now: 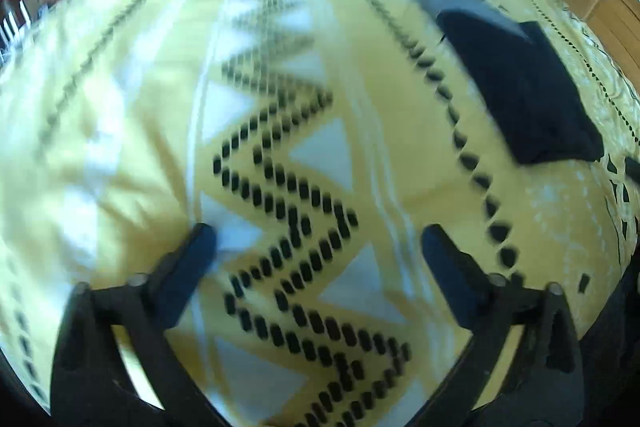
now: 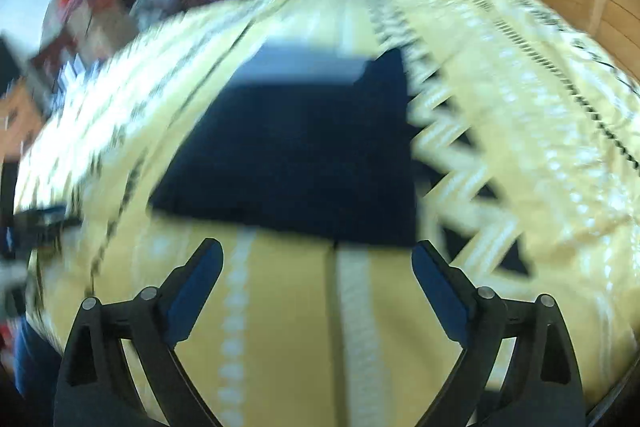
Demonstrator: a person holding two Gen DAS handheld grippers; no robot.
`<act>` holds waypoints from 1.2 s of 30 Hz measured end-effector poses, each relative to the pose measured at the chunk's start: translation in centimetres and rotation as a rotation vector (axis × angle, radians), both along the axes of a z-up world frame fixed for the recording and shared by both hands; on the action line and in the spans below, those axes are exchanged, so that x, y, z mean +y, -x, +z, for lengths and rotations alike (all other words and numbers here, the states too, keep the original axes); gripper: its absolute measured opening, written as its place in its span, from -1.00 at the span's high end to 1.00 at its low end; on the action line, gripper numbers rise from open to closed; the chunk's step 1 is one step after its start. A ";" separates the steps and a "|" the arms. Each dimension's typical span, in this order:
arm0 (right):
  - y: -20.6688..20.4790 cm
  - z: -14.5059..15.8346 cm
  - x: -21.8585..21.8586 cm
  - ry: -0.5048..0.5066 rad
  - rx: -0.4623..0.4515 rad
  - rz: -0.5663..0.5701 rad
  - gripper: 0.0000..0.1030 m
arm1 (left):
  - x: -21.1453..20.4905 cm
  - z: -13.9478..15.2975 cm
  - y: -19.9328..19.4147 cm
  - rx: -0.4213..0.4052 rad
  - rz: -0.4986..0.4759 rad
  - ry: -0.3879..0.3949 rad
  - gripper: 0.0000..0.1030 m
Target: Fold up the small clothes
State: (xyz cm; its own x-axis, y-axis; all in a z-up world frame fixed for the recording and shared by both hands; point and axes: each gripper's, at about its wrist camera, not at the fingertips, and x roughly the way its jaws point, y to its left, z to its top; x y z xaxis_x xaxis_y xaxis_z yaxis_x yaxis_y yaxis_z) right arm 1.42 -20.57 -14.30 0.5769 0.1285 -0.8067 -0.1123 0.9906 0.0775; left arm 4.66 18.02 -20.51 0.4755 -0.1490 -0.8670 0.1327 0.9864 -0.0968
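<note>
Garment (image 2: 296, 151): folded on the bedspread (image 2: 280, 327), just ahead of my right gripper (image 2: 318, 259).
Jaws: both grippers apart, holding nothing; left gripper (image 1: 318, 239).

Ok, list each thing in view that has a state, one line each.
Dark navy cloth garment: folded into a flat rectangle, lying on the bedspread, held by neither gripper.
Yellow patterned bedspread: spread out, slightly wrinkled.
Left gripper: open, empty.
Right gripper: open, empty, short of the garment.

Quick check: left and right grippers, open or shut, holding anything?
Left gripper: open, empty, over the bedspread.
Right gripper: open, empty; the dark garment lies just ahead of it.
</note>
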 end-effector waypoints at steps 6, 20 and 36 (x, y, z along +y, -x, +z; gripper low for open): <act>0.9 -5.0 4.5 0.056 0.195 0.080 -0.89 | -2.5 -0.9 -1.4 0.006 0.011 -0.157 -1.00; 0.8 -8.0 6.2 0.114 0.229 0.002 -1.00 | -2.4 -1.2 -2.9 -0.007 0.056 -0.173 -1.00; -0.2 -8.4 6.5 0.124 0.088 -0.026 -1.00 | -2.2 -1.2 -1.7 -0.058 0.048 -0.160 -1.00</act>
